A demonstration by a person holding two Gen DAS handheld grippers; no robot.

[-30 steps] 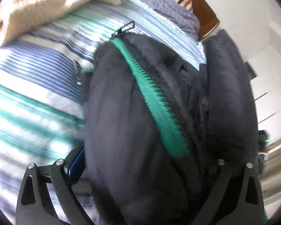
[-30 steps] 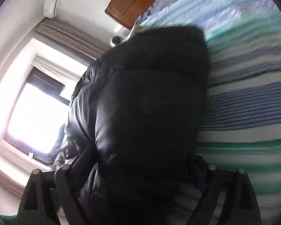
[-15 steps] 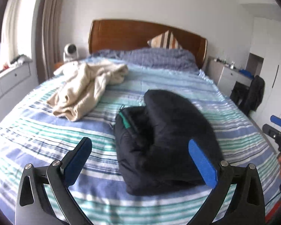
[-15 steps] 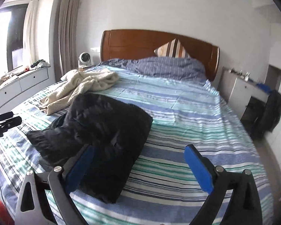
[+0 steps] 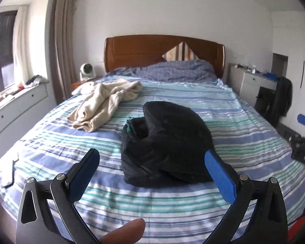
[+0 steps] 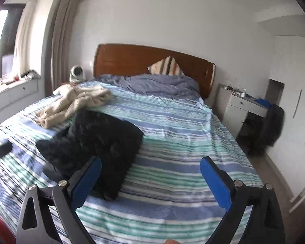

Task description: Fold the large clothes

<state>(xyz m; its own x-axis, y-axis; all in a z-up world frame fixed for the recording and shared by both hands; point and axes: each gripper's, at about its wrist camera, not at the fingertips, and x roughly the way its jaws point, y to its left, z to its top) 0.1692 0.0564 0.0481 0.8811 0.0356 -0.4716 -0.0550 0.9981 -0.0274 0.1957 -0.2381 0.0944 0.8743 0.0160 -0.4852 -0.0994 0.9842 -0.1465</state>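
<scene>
Black jacket [image 5: 164, 142] folded in a puffy bundle on the bed [image 5: 223, 109], near the foot edge, nothing holding it.

Left gripper [image 5: 152, 174] wide apart and bare, up above the bed. Right gripper [image 6: 150, 180] wide apart too, jaws just opened, nothing between them. Could puff up and flop open, being thick and springy with no press on top. Could slide on the smooth striped sheet if bumped. Cream garment [image 5: 105, 103] lying crumpled toward the head end on the window side, not folded yet; could get tangled if grabbed by one corner only.
</scene>
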